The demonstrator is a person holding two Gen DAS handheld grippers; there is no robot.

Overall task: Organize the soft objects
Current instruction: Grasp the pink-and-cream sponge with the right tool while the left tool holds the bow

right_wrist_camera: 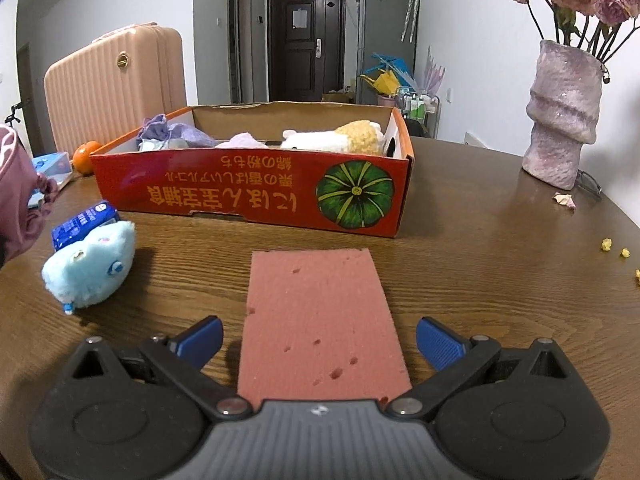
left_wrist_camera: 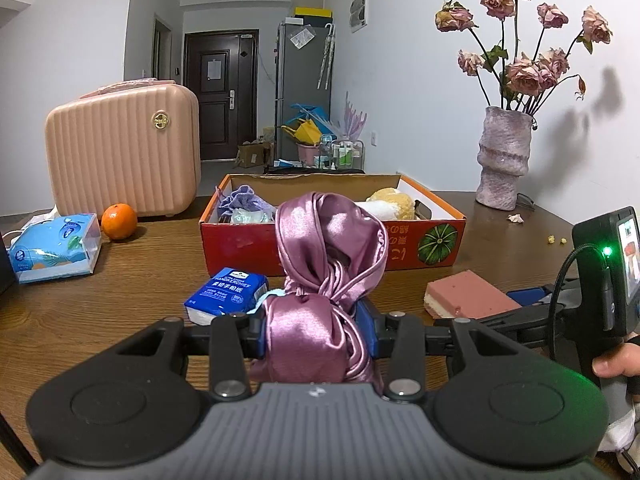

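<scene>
My left gripper (left_wrist_camera: pixel 316 330) is shut on a pink satin pouch (left_wrist_camera: pixel 326 264) and holds it above the table, in front of the red cardboard box (left_wrist_camera: pixel 240 246). The box (right_wrist_camera: pixel 248 184) holds a purple cloth (right_wrist_camera: pixel 168 132) and a white and yellow plush (right_wrist_camera: pixel 340 138). My right gripper (right_wrist_camera: pixel 320 340) is open, its blue pads on either side of a pink sponge (right_wrist_camera: pixel 316 312) that lies flat on the table. The sponge also shows in the left wrist view (left_wrist_camera: pixel 464 292). A light blue plush (right_wrist_camera: pixel 90 266) lies left of the sponge.
A blue handkerchief pack (left_wrist_camera: pixel 228 294) lies before the box. A tissue box (left_wrist_camera: pixel 54 248), an orange (left_wrist_camera: pixel 119 221) and a pink suitcase (left_wrist_camera: pixel 120 152) stand at the left. A vase of dried roses (left_wrist_camera: pixel 504 156) stands at the right.
</scene>
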